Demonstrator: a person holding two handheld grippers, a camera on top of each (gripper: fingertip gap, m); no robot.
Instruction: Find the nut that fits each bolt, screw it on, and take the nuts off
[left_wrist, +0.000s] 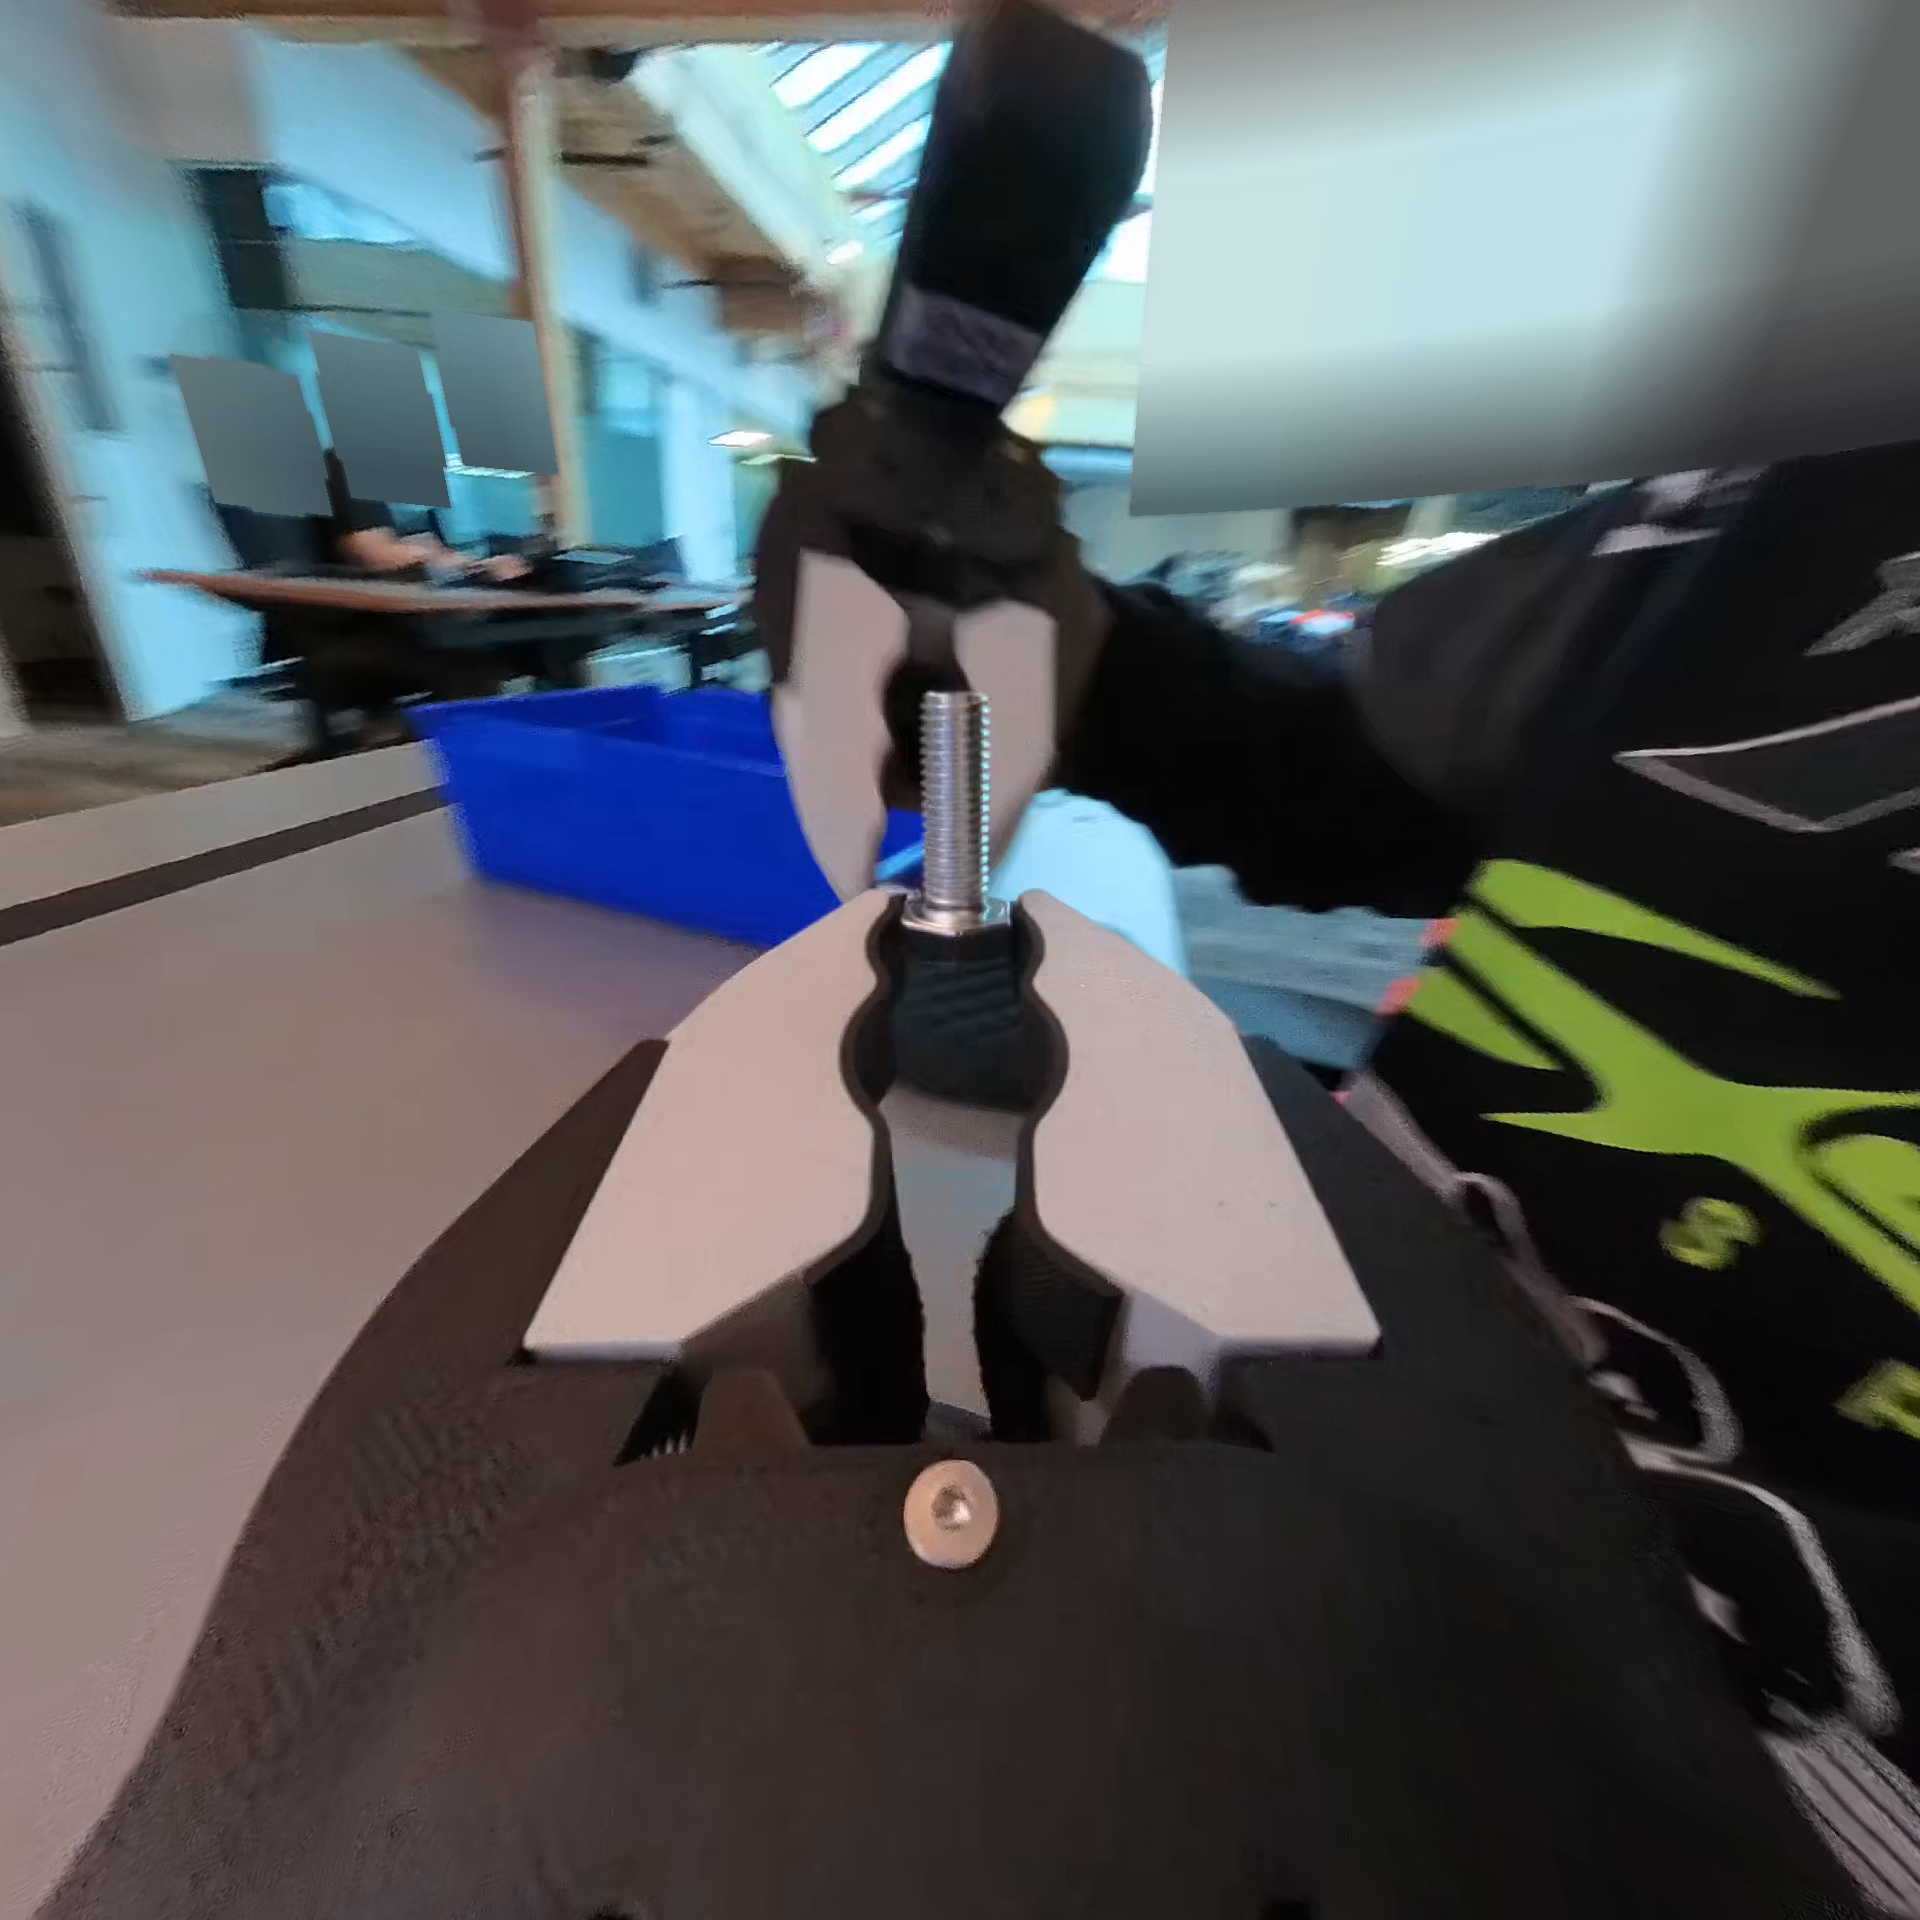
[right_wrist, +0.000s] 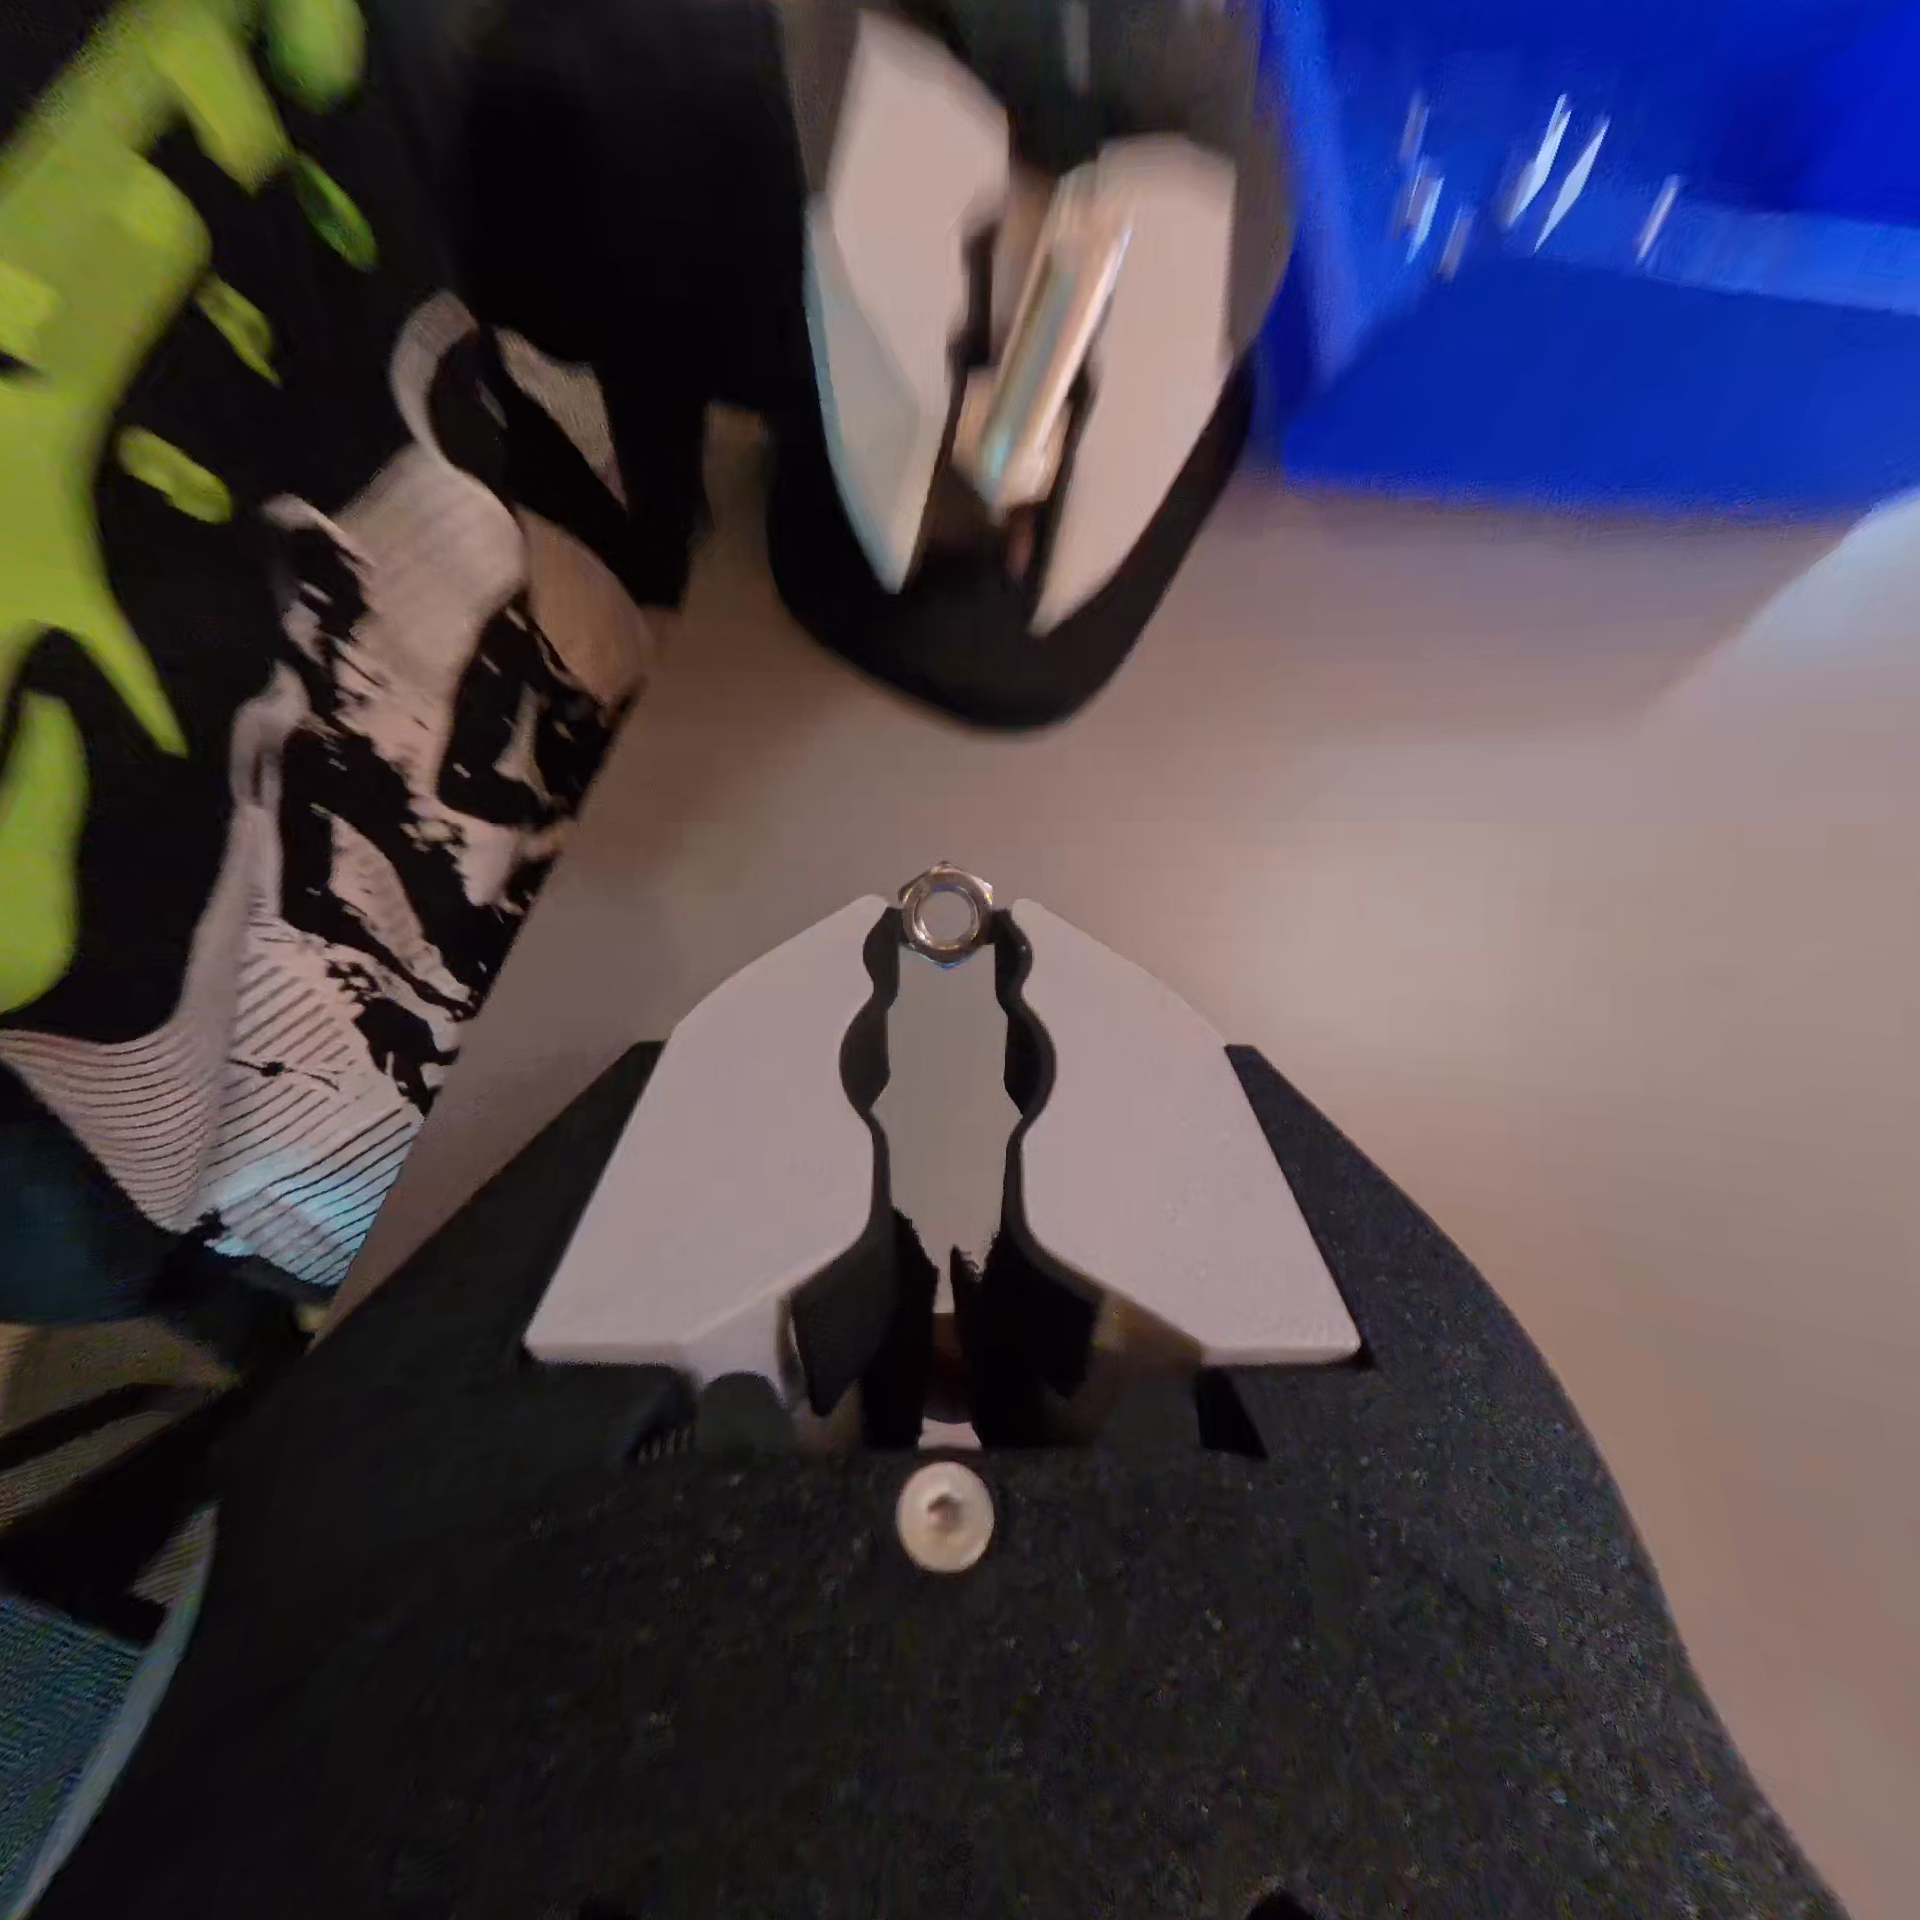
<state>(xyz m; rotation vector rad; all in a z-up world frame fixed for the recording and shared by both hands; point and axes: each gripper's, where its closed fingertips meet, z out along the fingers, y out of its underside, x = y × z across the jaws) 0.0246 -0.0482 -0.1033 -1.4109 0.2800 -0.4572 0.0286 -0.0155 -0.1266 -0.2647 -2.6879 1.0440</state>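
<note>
Holding left: left tool clamped on bolt head, shank forward over bench.
Right: right tool pinching silver nut at its tips.
Right view only: nut's hole, blue bin blurred.

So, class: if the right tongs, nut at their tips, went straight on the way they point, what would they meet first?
Most likely the bare table. The right tongs, pinching the nut, point down at it; the left tongs with the bolt look off that line, though depth is unclear.
</note>
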